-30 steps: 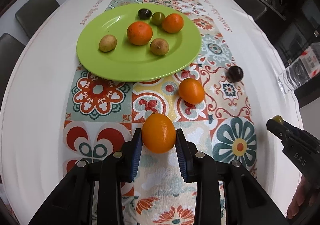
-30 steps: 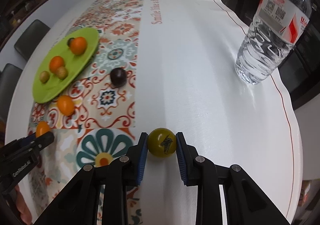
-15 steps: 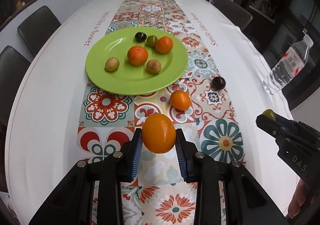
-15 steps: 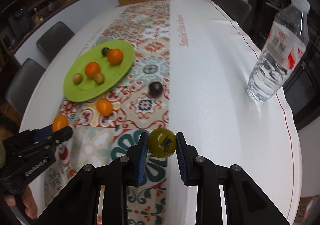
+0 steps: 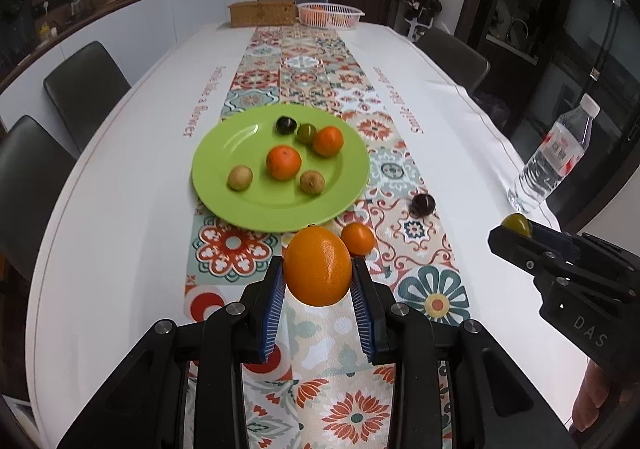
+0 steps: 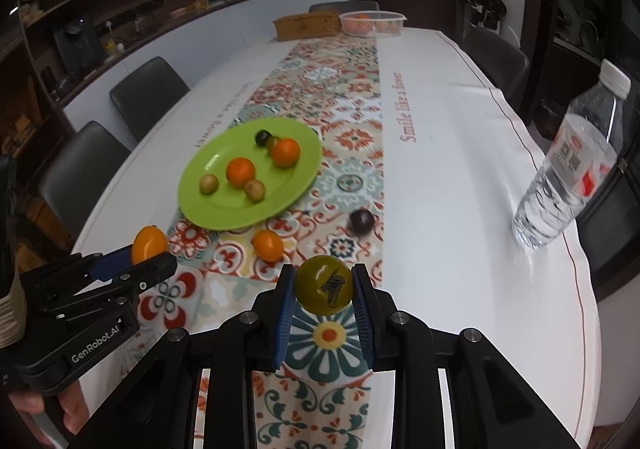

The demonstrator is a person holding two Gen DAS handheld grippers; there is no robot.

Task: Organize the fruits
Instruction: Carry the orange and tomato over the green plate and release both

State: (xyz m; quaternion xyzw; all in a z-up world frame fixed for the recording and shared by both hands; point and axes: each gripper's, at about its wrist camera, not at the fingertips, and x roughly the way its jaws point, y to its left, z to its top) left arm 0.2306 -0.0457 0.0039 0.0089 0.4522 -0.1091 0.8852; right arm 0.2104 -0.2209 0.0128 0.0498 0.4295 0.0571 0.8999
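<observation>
A large round orange fruit (image 5: 317,266) is gripped by the left gripper (image 5: 318,289); a small olive-green fruit (image 6: 324,284) is clamped by the right gripper (image 6: 324,301), above the patterned table runner (image 5: 308,89).

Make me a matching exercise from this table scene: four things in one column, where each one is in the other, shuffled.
1. large orange
2. olive-green fruit
3. dark plum
4. water bottle

A. on the white cloth near the table's edge
B. on the patterned runner, off the green plate
C. in the left gripper
D. in the right gripper

Pairs: 1-C, 2-D, 3-B, 4-A
</observation>
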